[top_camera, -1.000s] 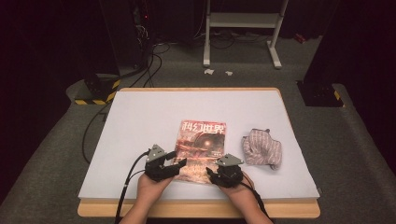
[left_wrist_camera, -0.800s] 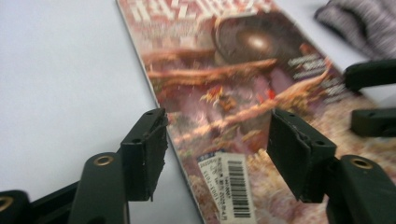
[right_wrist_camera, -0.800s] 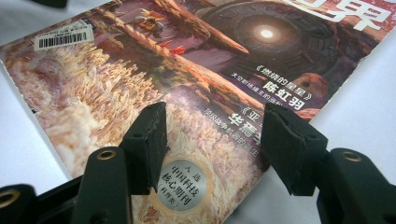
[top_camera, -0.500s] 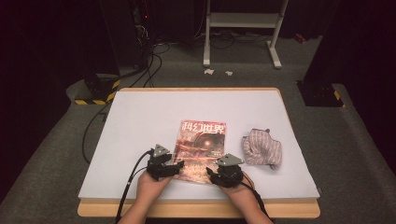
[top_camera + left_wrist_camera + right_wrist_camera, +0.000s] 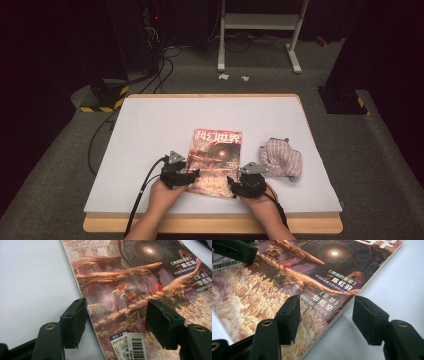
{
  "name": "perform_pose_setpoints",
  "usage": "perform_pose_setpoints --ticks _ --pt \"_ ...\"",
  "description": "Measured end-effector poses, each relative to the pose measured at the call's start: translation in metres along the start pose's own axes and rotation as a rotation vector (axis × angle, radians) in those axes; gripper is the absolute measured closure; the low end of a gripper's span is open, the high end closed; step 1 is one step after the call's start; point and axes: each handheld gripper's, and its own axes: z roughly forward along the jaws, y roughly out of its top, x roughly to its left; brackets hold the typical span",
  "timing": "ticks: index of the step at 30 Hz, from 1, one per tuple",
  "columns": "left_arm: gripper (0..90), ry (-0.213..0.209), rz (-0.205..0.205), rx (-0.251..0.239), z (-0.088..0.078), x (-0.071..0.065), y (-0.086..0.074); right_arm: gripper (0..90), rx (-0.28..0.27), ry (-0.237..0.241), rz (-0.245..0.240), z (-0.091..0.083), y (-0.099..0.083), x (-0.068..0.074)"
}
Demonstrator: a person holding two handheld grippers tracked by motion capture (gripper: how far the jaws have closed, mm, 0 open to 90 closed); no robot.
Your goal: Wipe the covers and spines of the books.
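A magazine (image 5: 215,159) with a reddish fantasy cover lies flat on the white table (image 5: 150,130). My left gripper (image 5: 192,176) sits at its near left corner. In the left gripper view the magazine (image 5: 140,277) has its spine edge between the open jaws of the left gripper (image 5: 117,321), by the barcode sticker (image 5: 136,345). These jaws have just been opening and no pad presses on the cover. My right gripper (image 5: 232,183) is at the near right corner. In its own view the right gripper (image 5: 327,320) stands open astride the edge of the magazine (image 5: 294,277).
A crumpled striped cloth (image 5: 281,159) lies just right of the magazine, close to the right hand. Cables trail from both grippers over the table's near edge. Beyond the table stand a white metal frame (image 5: 260,25) and dark equipment on grey carpet.
The left gripper has slid slightly back toward the near edge, and its jaws stand a little wider. Magazine, cloth and right gripper have kept still.
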Motion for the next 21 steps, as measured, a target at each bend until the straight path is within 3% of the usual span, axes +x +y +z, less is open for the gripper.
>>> perform_pose_setpoints --ticks 8,17,19,21 --pt "34.2 0.002 -0.008 0.002 -0.0001 0.0002 0.0002 40.0 0.002 0.003 0.003 0.0006 0.0006 0.0005" --pt "41.6 -0.004 -0.072 -0.012 -0.0021 0.0023 -0.0004 41.9 0.020 0.049 0.055 0.0035 0.0007 -0.0039" --pt "44.6 -0.031 -0.096 -0.017 -0.0037 0.0036 -0.0013 41.2 0.017 0.039 0.055 0.0032 0.0004 -0.0037" --pt "45.6 -0.033 -0.090 -0.035 -0.0057 0.0020 -0.0020 41.1 0.018 0.032 0.063 0.0026 -0.0001 -0.0040"
